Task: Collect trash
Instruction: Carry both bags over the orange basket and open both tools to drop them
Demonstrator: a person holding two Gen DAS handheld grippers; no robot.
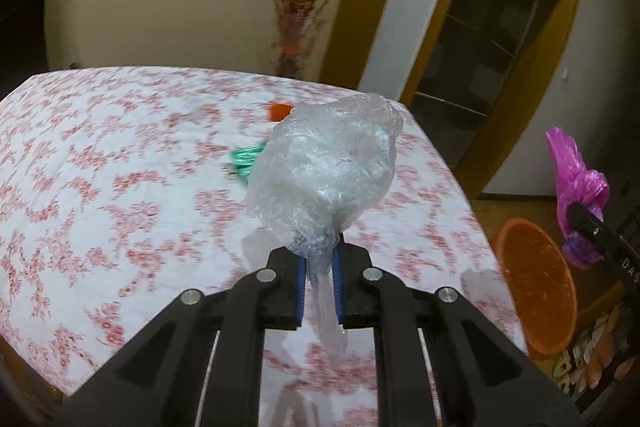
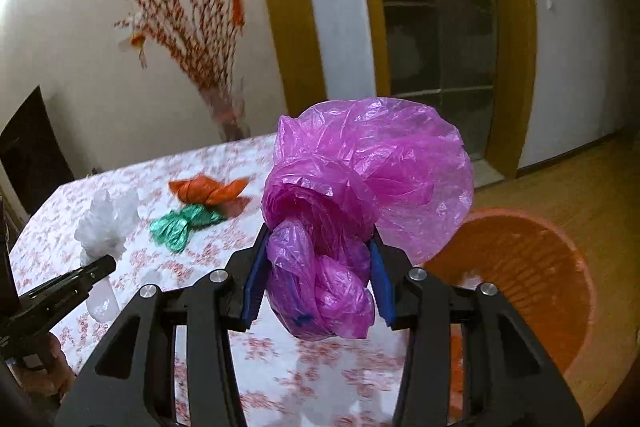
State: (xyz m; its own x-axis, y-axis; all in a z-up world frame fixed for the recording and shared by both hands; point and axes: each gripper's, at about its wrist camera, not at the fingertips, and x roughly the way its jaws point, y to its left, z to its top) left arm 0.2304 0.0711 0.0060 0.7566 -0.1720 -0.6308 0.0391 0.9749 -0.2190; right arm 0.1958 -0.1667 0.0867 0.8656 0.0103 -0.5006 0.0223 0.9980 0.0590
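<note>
While both hands carried their loads clear of the desk (image 1: 80, 187), the step in hand looked like the carry to the orange bin (image 2: 532, 267) standing on the floor just beside the desk's edge, and doing it well would mean bringing each bag squarely over the bin's mouth before letting go, since such light plastic could drift or snag on the rim. The left gripper (image 1: 319, 267) had its fingers (image 1: 301, 287) pinched nearly together on the gathered neck of the clear plastic bag (image 1: 324, 163), whose puffed body stood up above the tips. The right gripper (image 2: 318, 275) held the knotted purple bag (image 2: 360, 179) with its fingers (image 2: 253, 283) set at a middling width, pressed on the wad from both sides. Both grippers pointed forward and tilted downward, the right one nearer the bin and the left one over the desk. Two more knotted bags, an orange bag (image 2: 208, 190) and a green bag (image 2: 182, 225), lay on the flowered cloth awaiting collection.
</note>
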